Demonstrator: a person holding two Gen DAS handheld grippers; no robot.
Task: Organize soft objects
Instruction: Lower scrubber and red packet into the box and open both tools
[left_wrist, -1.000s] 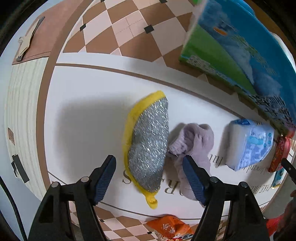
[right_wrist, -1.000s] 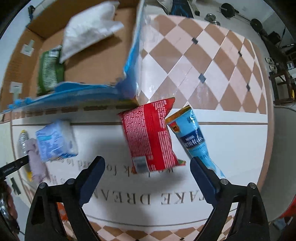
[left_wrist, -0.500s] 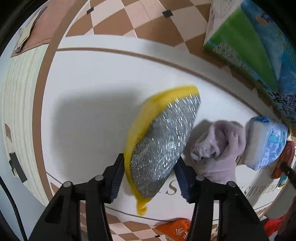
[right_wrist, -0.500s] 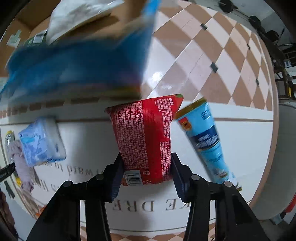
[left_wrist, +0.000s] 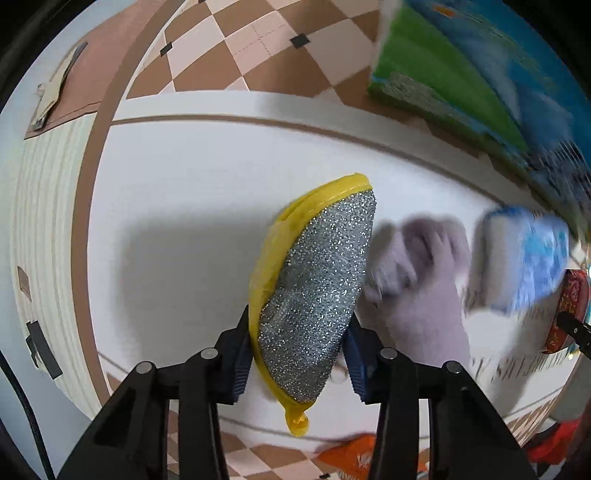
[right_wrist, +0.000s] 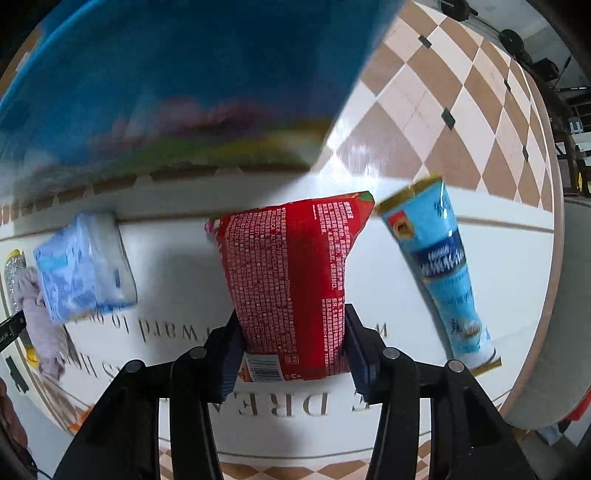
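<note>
My left gripper (left_wrist: 297, 360) is shut on a yellow sponge with a silver glitter face (left_wrist: 314, 291) and holds it off the white mat (left_wrist: 177, 221). A lilac fuzzy sock (left_wrist: 421, 288) and a blue-white tissue pack (left_wrist: 524, 258) lie to its right. My right gripper (right_wrist: 291, 354) is shut on a red snack bag (right_wrist: 291, 280), lifted above the mat (right_wrist: 177, 280). A light blue tube-shaped pack (right_wrist: 439, 273) lies to the bag's right. The tissue pack (right_wrist: 85, 269) and sock (right_wrist: 37, 317) show at the left.
A blue and green cardboard box (left_wrist: 480, 77) stands at the mat's far edge, and fills the top of the right wrist view (right_wrist: 184, 74), blurred. An orange packet (left_wrist: 351, 458) lies on the checkered floor (left_wrist: 236, 48) near the mat's front edge.
Both grippers closed from open, the left on the sponge and the right on the red bag, and lifted them. The right gripper moved nearer the box.
</note>
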